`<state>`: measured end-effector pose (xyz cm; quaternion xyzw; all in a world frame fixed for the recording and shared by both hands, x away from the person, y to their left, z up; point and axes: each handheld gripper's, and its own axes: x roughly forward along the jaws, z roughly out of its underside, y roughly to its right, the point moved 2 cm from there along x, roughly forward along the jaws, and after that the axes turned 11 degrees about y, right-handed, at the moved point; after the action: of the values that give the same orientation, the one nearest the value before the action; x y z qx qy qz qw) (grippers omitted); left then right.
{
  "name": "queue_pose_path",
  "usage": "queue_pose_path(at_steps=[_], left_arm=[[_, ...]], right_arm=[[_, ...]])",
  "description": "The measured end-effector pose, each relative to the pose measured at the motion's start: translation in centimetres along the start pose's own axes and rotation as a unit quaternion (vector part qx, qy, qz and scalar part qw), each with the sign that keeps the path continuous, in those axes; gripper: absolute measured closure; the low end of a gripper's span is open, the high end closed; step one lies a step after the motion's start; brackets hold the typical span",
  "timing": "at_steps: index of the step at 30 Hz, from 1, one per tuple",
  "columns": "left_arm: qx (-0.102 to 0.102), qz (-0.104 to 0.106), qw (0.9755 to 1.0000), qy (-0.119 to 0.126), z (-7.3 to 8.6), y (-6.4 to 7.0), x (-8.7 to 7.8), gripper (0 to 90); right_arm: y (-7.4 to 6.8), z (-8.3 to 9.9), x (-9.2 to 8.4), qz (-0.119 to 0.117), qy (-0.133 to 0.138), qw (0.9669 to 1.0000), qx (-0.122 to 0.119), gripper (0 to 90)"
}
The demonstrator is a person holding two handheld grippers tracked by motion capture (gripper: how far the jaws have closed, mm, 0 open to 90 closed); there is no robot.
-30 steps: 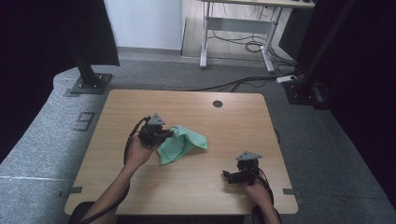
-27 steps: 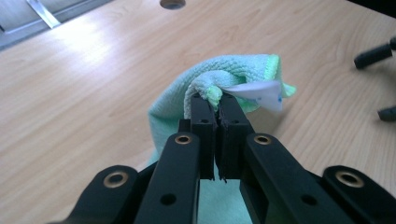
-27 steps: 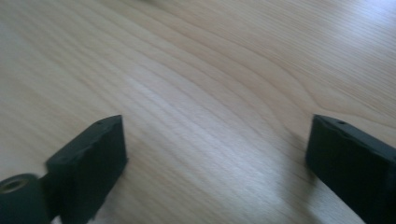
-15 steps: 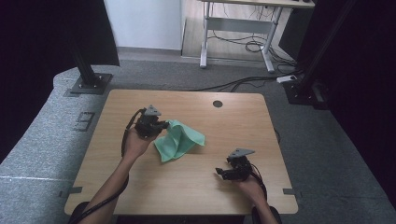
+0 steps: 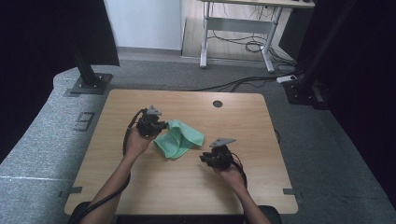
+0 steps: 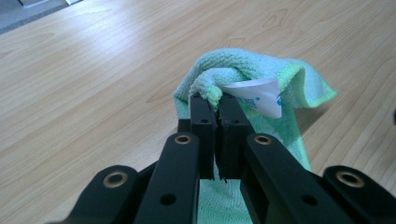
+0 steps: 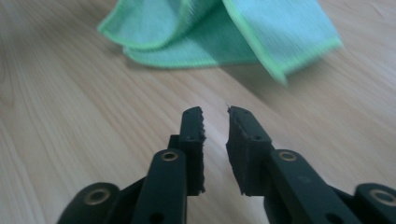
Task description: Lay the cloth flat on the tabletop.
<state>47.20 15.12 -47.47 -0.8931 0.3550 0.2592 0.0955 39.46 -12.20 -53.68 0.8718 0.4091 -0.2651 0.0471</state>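
- The left tongs (image 6: 215,105) are clenched on a bunched corner of the green cloth (image 6: 243,74); their jaws stand almost together with the terry pinched between the tips.
- A white label (image 6: 259,95) sticks out of the cloth just beside the tips of those tongs, on the far side of the pinched fold.
- In the high view the cloth (image 5: 180,139) lies folded on the counter (image 5: 187,182), trailing from the left tongs (image 5: 164,126) toward the right tongs (image 5: 203,157), which sit near its edge but apart from it.
- The right tongs (image 7: 215,114) have just been closing and now stand with a narrow gap, nothing between the jaws, only bare counter (image 7: 70,116) under them.
- Ahead of the right tongs the cloth (image 7: 219,32) shows layered hems; the near flap looks lifted off the wood, though blur makes that uncertain.
- Each tool is held by a hand; the left hand (image 5: 137,140) is behind the left tongs, the right hand (image 5: 229,173) behind the right.
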Motion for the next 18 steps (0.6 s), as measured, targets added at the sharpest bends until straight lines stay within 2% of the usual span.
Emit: queue_pose_path(at_steps=[9, 18], left_arm=[[0.001, 0.003, 1.0000, -0.001, 0.3, 0.2, 0.3, 86.6], [-0.001, 0.006, 1.0000, -0.003, 0.8, 0.4, 1.1, 86.6]], right_arm=[[-1.3, -2.2, 4.6, -0.005, -0.009, 0.9999, -0.005, 83.5], [-2.1, -3.3, 7.4, 0.008, -0.013, 0.9997, -0.018, 83.8]])
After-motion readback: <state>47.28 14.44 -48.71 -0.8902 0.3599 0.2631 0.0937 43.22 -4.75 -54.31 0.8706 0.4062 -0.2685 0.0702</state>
